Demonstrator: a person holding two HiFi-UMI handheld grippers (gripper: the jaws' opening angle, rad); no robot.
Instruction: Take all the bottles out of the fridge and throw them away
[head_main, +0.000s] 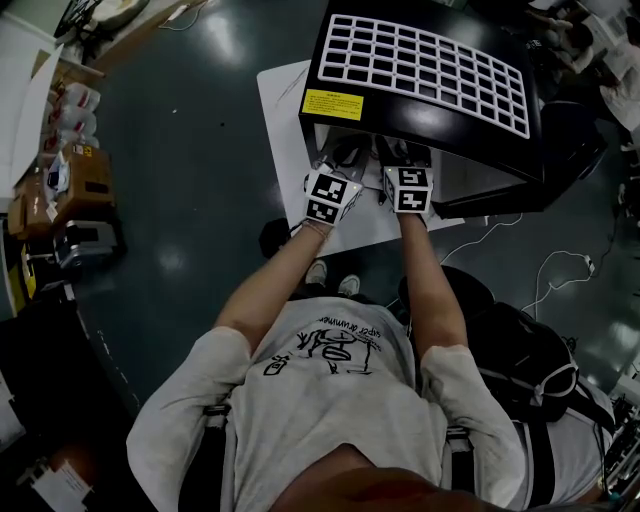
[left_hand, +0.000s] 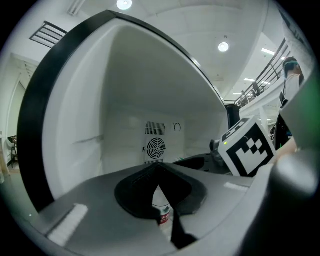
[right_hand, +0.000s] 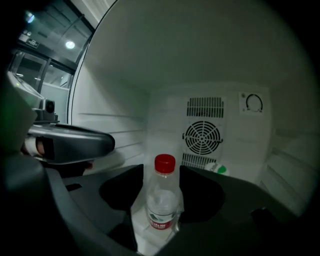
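Reaching side by side into the open black fridge (head_main: 430, 110), both grippers sit low over its white floor. The right gripper (right_hand: 163, 176) is spread wide, with a red-capped bottle (right_hand: 162, 202) standing upright between its jaws, not squeezed. The left gripper (left_hand: 160, 186), just beside it, is clenched on nothing. Behind the bottle, a green-and-white item (right_hand: 218, 168) lies under the fan grille (right_hand: 203, 137).
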